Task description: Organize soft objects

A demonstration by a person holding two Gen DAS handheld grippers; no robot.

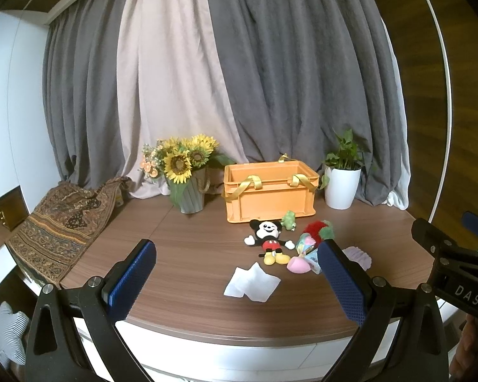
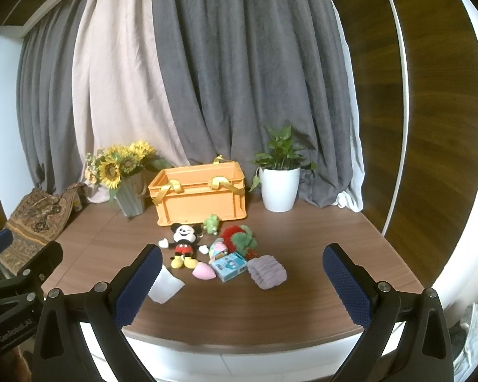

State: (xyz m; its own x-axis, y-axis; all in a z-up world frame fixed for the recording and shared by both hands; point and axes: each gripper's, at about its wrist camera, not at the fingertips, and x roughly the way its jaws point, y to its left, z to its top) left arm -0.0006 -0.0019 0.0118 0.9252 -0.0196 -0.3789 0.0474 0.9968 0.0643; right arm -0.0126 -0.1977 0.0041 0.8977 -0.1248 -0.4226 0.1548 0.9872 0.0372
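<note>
An orange crate (image 1: 269, 195) (image 2: 200, 197) with yellow straps stands at the back of the wooden table. In front of it lie a Mickey plush (image 1: 269, 242) (image 2: 183, 243), a small green frog (image 1: 288, 220) (image 2: 212, 222), a red and green plush (image 1: 318, 230) (image 2: 240, 238), a pink sponge (image 1: 298, 264) (image 2: 202, 272), a blue packet (image 2: 228, 265), a lilac wristband (image 2: 267, 270) (image 1: 360, 256) and a white cloth (image 1: 251, 283) (image 2: 165, 285). My left gripper (image 1: 235, 277) and right gripper (image 2: 242, 283) are both open and empty, held at the table's near edge, short of the toys.
A sunflower vase (image 1: 188, 175) (image 2: 127, 184) stands left of the crate and a potted plant (image 1: 342, 175) (image 2: 280, 178) stands right of it. A patterned cloth (image 1: 57, 226) drapes over the left edge. Grey and beige curtains hang behind.
</note>
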